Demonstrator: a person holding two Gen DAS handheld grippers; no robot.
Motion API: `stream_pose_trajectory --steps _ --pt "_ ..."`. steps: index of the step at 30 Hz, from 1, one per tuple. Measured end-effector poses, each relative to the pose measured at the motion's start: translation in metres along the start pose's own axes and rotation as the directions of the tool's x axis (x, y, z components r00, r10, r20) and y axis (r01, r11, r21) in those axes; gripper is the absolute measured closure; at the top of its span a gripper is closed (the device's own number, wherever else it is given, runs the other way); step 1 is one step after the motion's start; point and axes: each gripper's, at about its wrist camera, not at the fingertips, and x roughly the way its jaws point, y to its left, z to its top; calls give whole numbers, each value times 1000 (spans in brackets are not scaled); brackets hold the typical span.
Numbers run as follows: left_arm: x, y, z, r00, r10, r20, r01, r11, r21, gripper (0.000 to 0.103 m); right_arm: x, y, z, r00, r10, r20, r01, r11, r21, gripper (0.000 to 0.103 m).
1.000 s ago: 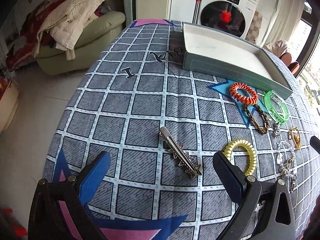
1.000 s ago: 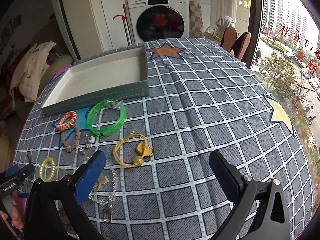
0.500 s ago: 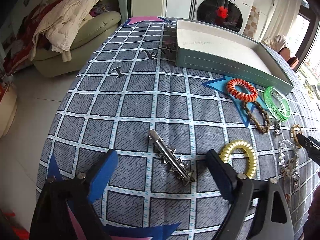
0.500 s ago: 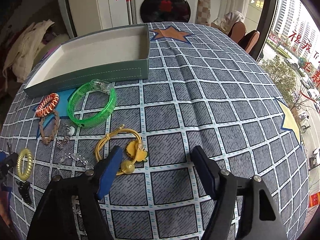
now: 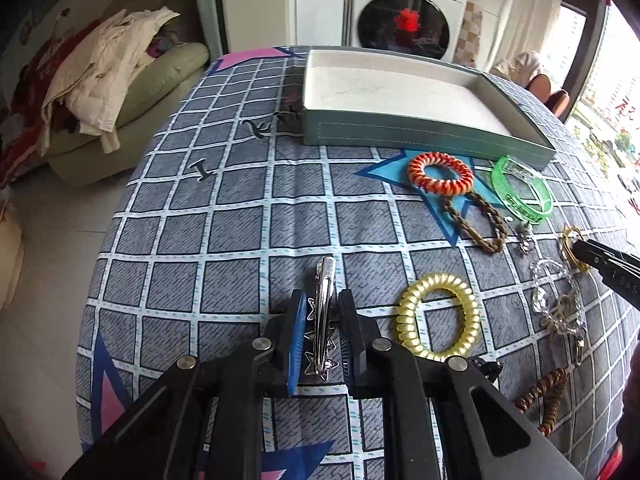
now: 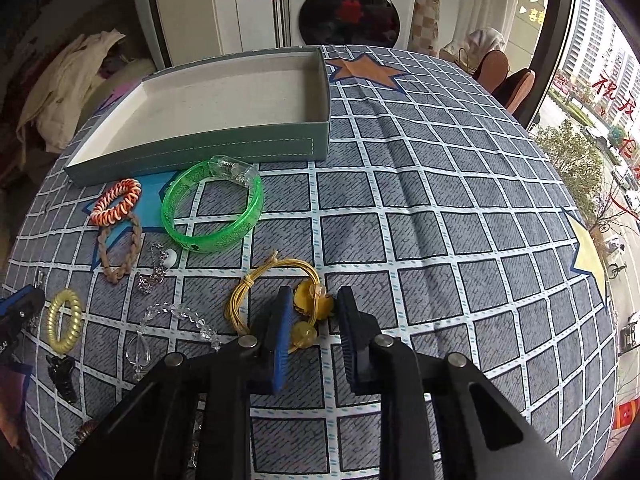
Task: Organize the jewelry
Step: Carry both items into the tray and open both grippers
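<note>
My left gripper (image 5: pixel 322 300) is closed around a silver spiked hair clip (image 5: pixel 323 292) that lies on the checked tablecloth. My right gripper (image 6: pixel 312 300) is closed around the beads of a yellow hair tie (image 6: pixel 280 276); its cord loop trails to the left. An empty grey-green tray (image 5: pixel 416 130) stands at the far side, also in the right wrist view (image 6: pixel 224 148). The right gripper's tip (image 5: pixel 592 252) shows at the right edge of the left wrist view.
On the cloth lie an orange coil tie (image 5: pixel 440 174), a brown braided bracelet (image 5: pixel 476 220), a green bangle (image 6: pixel 212 208), a gold coil tie (image 5: pixel 438 316), a clear bead bracelet (image 6: pixel 176 320) and a black claw clip (image 6: pixel 62 376). A sofa (image 5: pixel 132 92) stands to the left.
Both grippers have moved down and forward and closed: the left onto the silver hair clip, the right onto the yellow hair tie's beads.
</note>
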Motion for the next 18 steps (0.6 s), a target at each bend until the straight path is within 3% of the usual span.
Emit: stream_pose_trajectory --steps 4,9,15,18 --pt "-7 12 3 997 -78 -7 78 997 -18 67 -13 -5 3 998 61 26 -61 998 30 79" --pt "-19 18 21 993 -121 15 121 993 -4 67 -31 -3 23 991 112 72 -113 993 18 79" --pt "-32 12 66 982 -183 51 182 983 24 67 -39 4 61 976 191 105 -194 981 22 79" --pt "-33 4 95 982 -170 83 165 984 65 67 -38 8 85 969 216 121 -219 976 14 79"
